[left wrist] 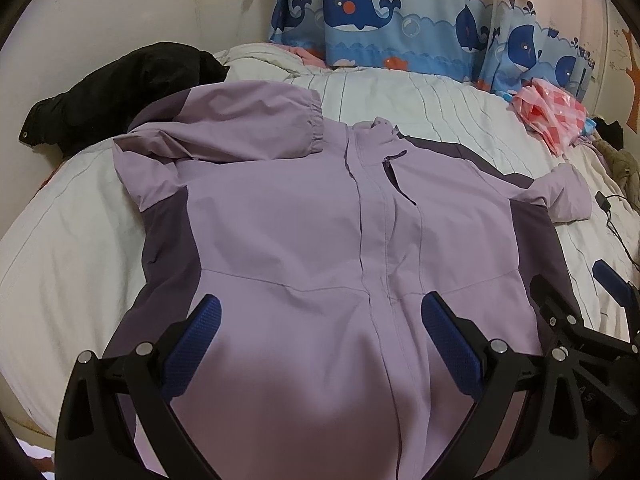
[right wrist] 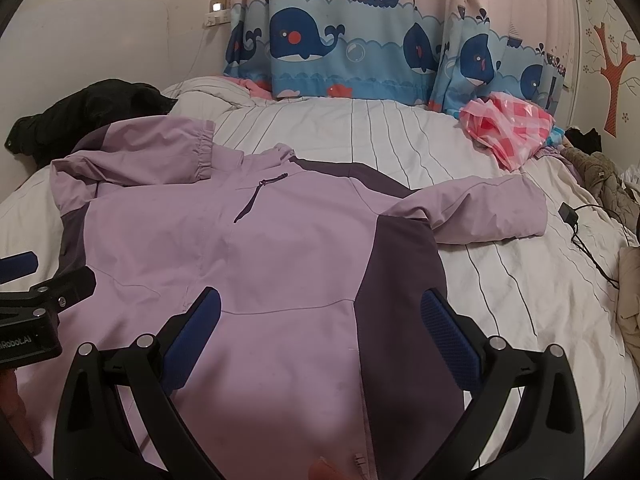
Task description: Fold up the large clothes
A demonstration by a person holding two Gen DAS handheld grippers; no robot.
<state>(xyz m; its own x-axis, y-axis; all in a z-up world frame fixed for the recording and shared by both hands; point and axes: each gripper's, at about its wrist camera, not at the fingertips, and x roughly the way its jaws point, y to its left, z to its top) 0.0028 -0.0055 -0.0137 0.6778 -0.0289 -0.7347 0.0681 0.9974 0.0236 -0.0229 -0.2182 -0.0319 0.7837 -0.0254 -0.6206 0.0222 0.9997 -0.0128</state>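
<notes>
A lilac jacket (left wrist: 304,240) with dark purple side panels lies front up and zipped on the bed; it also shows in the right wrist view (right wrist: 260,264). Its left sleeve (left wrist: 224,128) is folded across the chest toward the collar. Its right sleeve (right wrist: 480,212) lies out to the right on the sheet. My left gripper (left wrist: 320,320) is open and empty above the jacket's lower front. My right gripper (right wrist: 320,316) is open and empty above the lower right panel. The right gripper also shows in the left wrist view (left wrist: 580,292).
The bed has a white striped sheet (right wrist: 400,140). A black garment (left wrist: 116,92) lies at the far left. A pink plastic bag (right wrist: 508,128) lies at the far right. A black charger and cable (right wrist: 576,224) lie at the right edge. Whale curtains (right wrist: 340,48) hang behind.
</notes>
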